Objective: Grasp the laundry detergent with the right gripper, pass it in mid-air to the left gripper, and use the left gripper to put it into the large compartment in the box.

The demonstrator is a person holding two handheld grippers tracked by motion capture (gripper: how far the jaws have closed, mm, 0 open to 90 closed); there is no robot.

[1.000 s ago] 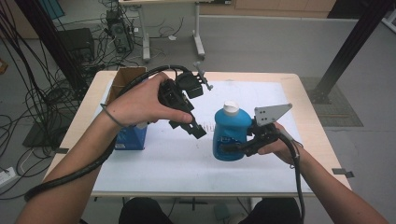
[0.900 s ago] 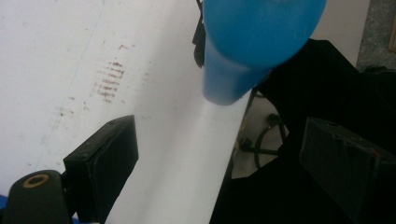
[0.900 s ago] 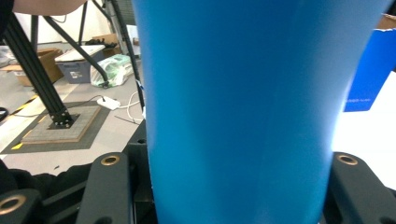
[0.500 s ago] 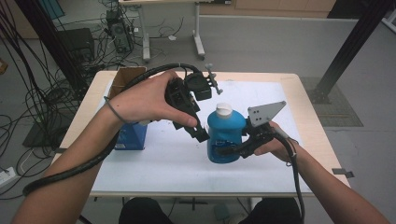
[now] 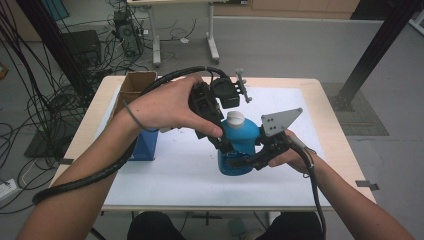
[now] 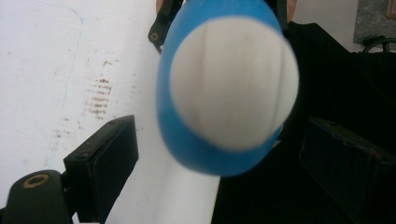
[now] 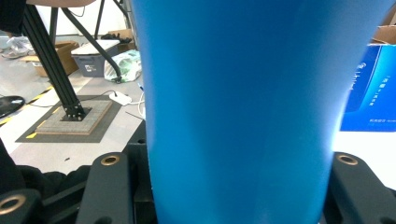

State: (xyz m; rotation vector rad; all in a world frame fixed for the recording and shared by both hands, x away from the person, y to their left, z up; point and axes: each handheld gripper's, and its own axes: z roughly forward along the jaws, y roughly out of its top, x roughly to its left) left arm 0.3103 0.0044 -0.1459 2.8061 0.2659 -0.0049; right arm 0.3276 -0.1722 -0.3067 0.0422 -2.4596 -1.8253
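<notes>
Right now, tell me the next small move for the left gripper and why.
Probably lower the left gripper a little and close it on the white cap. Its jaws stand open on either side of the cap, above it, while the right gripper already clamps the blue bottle steady on the table.

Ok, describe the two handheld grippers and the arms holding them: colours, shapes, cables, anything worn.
Both are black. The left gripper has blocky rectangular jaws with brass-coloured screws and a thick black cable looping along the forearm. The right gripper carries a grey three-cornered plate dotted with small holes and trails a thinner black cable. Both forearms are bare, with no sleeves; a thin band circles the left wrist.
</notes>
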